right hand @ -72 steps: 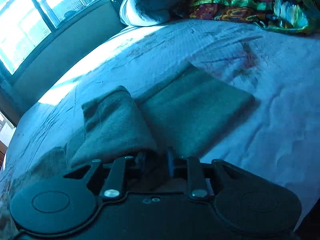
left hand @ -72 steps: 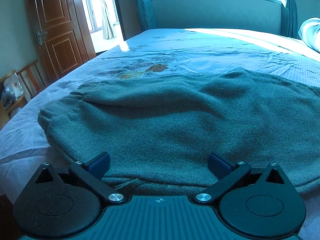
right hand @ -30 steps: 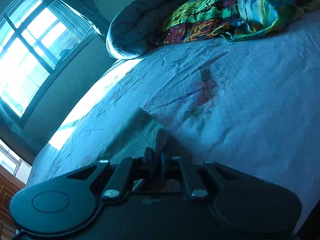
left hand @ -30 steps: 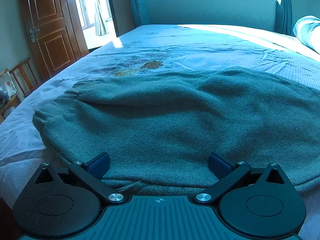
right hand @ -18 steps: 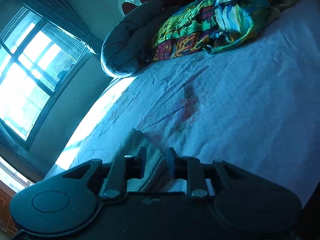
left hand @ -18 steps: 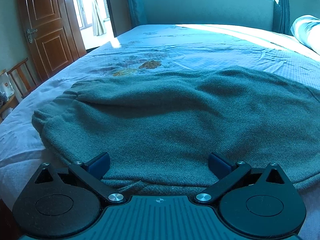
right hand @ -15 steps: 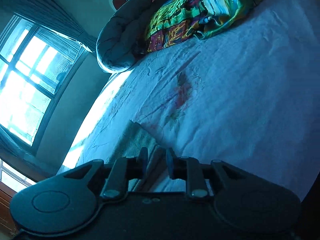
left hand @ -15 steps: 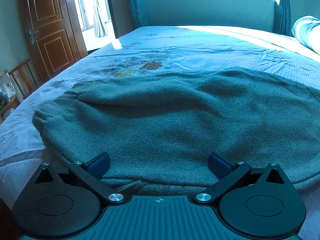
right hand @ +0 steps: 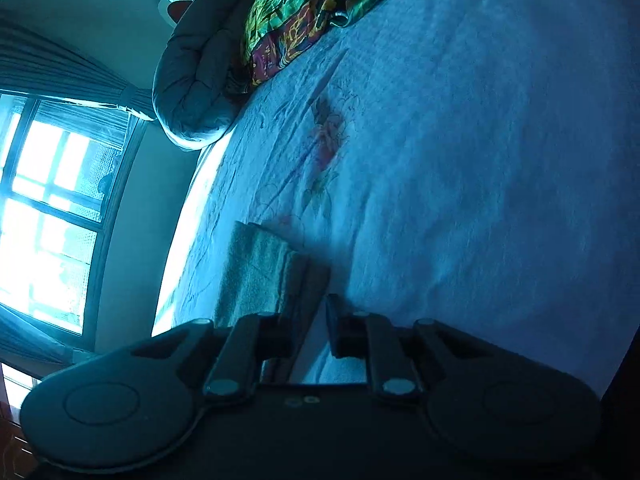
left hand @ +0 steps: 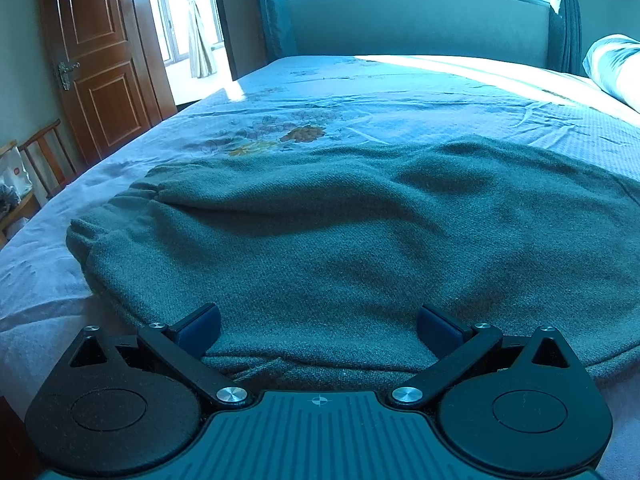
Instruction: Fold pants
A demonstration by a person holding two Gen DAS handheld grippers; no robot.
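- Since 1 second ago, right-wrist view has rolled; pants' leg end (right hand: 260,276) now lies left of the right gripper (right hand: 316,320).
- Pants (left hand: 340,240) lie flat on the bed (left hand: 400,92).
- Right jaws closing, nearly together, gripping nothing.
- Left gripper (left hand: 318,326) spread wide over the fabric edge.

The pants (left hand: 340,248) are cut off at the left wrist view's right edge, their near hem hidden behind the left gripper (left hand: 318,326). Beside the pants' folded end (right hand: 260,268), the bedsheet (right hand: 480,184) is blurred.
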